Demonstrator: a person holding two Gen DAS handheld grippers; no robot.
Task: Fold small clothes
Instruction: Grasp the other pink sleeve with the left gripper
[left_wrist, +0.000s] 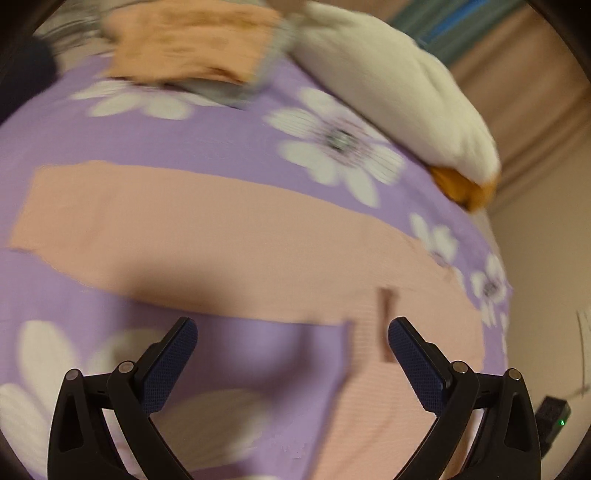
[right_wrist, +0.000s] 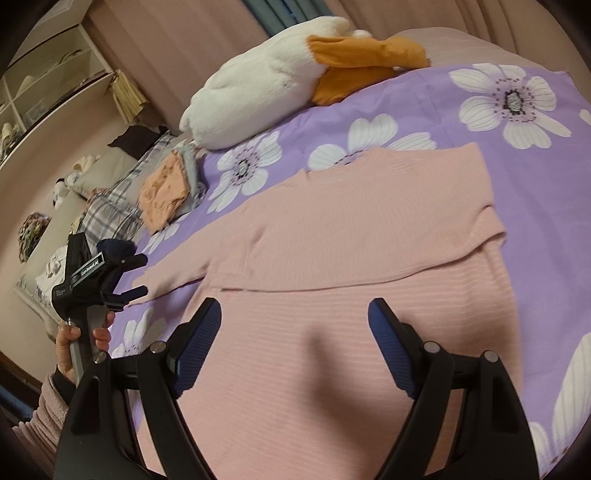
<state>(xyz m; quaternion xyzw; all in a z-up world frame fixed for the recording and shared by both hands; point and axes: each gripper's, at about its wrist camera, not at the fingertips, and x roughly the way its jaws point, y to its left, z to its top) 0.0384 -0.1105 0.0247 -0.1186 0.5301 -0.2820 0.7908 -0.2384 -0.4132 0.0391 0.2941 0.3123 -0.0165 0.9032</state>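
Item: pink ribbed top (right_wrist: 332, 332), soft knit, laid flat on the purple floral bedsheet (right_wrist: 443, 99); one sleeve folded across the body, the other stretched toward 9 o'clock. Step in hand, as judged: bring that sleeve in. Pinch near the cuff, lift low, lay it square across the body.

Right gripper (right_wrist: 294, 314): fingers spread, empty, above the body of the top.

Left gripper (right_wrist: 136, 275): fingers spread, nothing between them, at the sleeve end.

Beyond, 12 o'clock: plush white toy (right_wrist: 258, 88), orange parts. 10 o'clock: stack of folded clothes (right_wrist: 166, 188), orange piece uppermost.
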